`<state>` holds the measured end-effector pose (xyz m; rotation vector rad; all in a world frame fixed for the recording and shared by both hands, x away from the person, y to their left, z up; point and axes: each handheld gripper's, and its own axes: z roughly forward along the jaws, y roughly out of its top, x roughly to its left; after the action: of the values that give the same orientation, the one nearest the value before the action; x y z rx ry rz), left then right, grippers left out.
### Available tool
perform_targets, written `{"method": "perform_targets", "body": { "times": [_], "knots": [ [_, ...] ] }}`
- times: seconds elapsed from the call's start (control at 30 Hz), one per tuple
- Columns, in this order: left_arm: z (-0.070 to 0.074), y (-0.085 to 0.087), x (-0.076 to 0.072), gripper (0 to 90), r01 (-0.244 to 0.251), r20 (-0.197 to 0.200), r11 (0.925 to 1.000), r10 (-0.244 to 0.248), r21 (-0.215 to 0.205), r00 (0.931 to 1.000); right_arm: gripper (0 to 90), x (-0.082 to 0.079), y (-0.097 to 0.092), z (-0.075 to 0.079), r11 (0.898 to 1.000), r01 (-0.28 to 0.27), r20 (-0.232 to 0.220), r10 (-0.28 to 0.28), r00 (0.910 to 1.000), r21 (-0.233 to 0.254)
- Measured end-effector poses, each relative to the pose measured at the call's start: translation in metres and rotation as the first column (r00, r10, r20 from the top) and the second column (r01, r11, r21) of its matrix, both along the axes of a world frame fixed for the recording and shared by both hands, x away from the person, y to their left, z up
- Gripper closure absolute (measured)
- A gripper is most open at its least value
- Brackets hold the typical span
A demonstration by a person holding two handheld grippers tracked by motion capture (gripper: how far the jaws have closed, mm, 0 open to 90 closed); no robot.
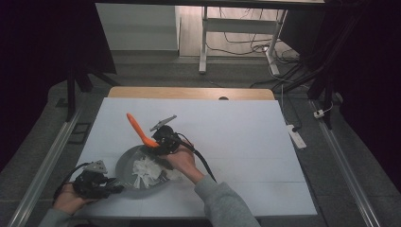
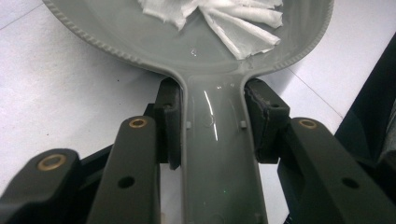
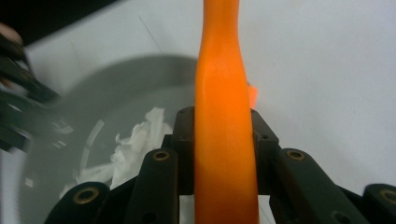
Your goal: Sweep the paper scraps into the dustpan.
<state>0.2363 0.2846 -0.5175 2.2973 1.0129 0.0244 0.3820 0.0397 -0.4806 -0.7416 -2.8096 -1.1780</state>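
Pan (image 1: 124, 163) sits grey on the white table (image 1: 246, 142), front left; my left tool (image 1: 116, 188) pinches its handle (image 2: 215, 154) to keep it from sliding. Right tool (image 1: 158, 142) clamps an orange spatula (image 1: 137, 126) just above the far rim, blade angled up and away. White shredded stuff (image 1: 145, 171) lies inside, probably for stirring.
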Motion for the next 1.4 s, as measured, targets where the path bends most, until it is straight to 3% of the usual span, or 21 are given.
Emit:
{"method": "perform_targets", "body": {
  "times": [0.17,0.27,0.57,0.77,1.1,1.4],
  "knots": [
    [0.0,0.0,0.0,61.4,0.0,0.0,1.0,0.0,-0.001,1.0,69.9,0.004,-0.016,0.018,0.997,0.046,0.051,-0.05,0.9975,0.067],
    [0.0,0.0,0.0,61.4,0.0,0.0,1.0,0.0,-0.001,1.0,70.0,0.008,-0.028,0.027,0.993,0.089,0.073,-0.095,0.9929,0.074],
    [0.0,0.0,0.0,61.3,0.004,0.001,1.0,-0.004,0.004,1.0,69.9,0.012,-0.063,0.029,0.985,0.173,0.128,-0.172,0.9768,0.002],
    [0.0,-0.001,-0.001,61.3,0.003,-0.003,1.0,-0.003,0.003,1.0,69.9,0.013,-0.079,0.017,0.974,0.226,0.113,-0.222,0.9686,-0.03],
    [-0.001,-0.001,-0.003,61.3,0.032,-0.006,0.9995,-0.032,0.003,0.9995,69.9,0.011,-0.065,-0.006,0.973,0.223,0.074,-0.219,0.973,-0.064],
    [-0.001,-0.008,-0.005,61.3,0.069,-0.006,0.9975,-0.068,0.015,0.9976,70.0,-0.005,-0.033,-0.012,0.988,0.153,0.044,-0.151,0.9876,-0.036]
  ]
}}
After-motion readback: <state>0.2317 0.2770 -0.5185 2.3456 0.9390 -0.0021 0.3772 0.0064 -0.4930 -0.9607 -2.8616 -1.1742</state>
